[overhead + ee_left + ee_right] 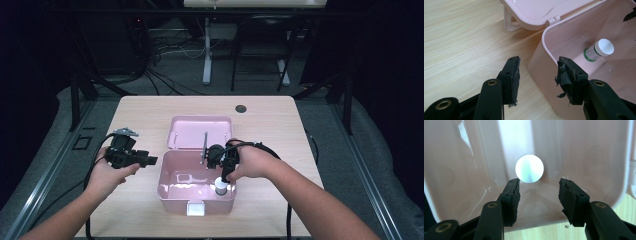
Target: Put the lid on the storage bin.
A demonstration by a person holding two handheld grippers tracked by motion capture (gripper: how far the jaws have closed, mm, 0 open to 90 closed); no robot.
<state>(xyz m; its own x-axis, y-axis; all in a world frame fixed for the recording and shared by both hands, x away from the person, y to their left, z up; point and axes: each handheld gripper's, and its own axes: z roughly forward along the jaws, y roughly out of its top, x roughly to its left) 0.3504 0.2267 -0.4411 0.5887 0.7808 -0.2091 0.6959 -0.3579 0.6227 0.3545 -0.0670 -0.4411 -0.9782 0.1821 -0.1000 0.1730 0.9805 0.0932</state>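
White-capped bottle (pixel 599 50) stands upright in the pink box (pixel 172 192), by its near right corner. Right gripper (pixel 539 188) hangs directly above it, jaws spread, not touching. Left gripper (pixel 537 72) spread too, empty, straddling the box's left wall.

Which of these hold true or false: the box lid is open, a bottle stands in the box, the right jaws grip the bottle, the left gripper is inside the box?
1. The box lid is open. True.
2. A white-capped bottle stands in the box. True.
3. The right gripper grips the bottle. False: its jaws are open above the cap, nothing between them.
4. The left gripper is inside the box. False: it is outside, at the box's left wall, jaws open.
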